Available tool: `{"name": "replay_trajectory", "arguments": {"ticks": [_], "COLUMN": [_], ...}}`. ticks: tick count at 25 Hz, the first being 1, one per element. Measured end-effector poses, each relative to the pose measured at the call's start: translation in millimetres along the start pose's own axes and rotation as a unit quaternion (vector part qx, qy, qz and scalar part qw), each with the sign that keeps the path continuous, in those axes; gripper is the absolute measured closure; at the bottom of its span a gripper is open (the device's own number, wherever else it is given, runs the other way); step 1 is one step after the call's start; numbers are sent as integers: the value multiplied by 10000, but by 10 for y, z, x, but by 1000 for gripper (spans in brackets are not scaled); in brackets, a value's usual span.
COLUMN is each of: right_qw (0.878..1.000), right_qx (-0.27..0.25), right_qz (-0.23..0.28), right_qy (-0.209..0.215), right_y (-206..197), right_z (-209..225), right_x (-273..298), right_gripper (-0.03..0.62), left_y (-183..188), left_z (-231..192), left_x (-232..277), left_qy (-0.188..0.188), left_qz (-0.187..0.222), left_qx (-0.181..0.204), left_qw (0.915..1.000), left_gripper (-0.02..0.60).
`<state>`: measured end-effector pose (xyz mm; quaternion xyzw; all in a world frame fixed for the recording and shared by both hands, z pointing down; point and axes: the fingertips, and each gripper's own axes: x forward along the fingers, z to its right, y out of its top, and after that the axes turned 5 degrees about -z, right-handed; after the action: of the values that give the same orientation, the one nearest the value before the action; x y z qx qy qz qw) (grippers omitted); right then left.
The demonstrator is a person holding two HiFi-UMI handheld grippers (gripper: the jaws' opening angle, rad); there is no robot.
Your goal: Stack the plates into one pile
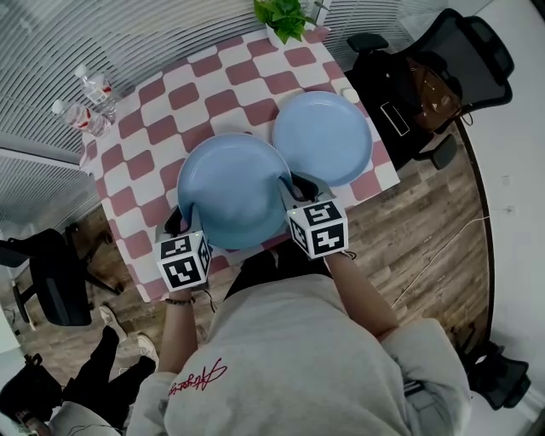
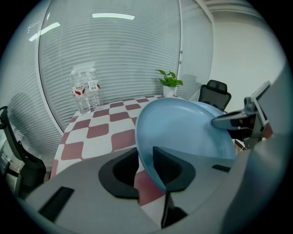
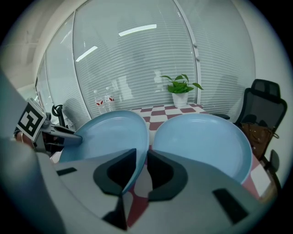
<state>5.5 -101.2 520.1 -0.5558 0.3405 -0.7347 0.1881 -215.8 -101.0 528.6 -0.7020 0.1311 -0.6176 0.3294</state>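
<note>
Two light blue plates are in view. One plate (image 1: 232, 189) is held tilted above the checkered table (image 1: 153, 128), with both grippers on its near rim. My left gripper (image 1: 180, 221) is shut on its left rim; in the left gripper view the rim (image 2: 149, 160) runs between the two pads of the gripper (image 2: 145, 170). On the plate's right rim (image 3: 132, 160) my right gripper (image 1: 294, 187) (image 3: 141, 170) is shut. The second plate (image 1: 324, 136) (image 3: 201, 141) lies flat on the table, just right of the held one.
Two water bottles (image 1: 89, 102) stand at the table's far left corner and a potted plant (image 1: 285, 19) at its far edge. A black office chair (image 1: 443, 77) with a brown bag stands to the right, and another chair (image 1: 51, 272) to the left.
</note>
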Motion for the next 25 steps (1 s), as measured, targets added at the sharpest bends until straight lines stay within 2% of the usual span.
{"name": "replay_trajectory", "arguments": {"ticks": [11, 25], "right_qw": [9999, 9990], "right_qx": [33, 171], "right_qz": [132, 220], "right_qy": [-100, -354], "right_y": [145, 230], "right_z": [316, 1020], "right_x": [-169, -402], "right_gripper": [510, 510], "left_y": [252, 601], "left_z": [294, 938], "left_x": [16, 229], "left_qy": [-82, -315], "left_qz": [125, 183], "left_qx": [91, 236], "left_qw": [9998, 9991], "left_gripper": [472, 472]}}
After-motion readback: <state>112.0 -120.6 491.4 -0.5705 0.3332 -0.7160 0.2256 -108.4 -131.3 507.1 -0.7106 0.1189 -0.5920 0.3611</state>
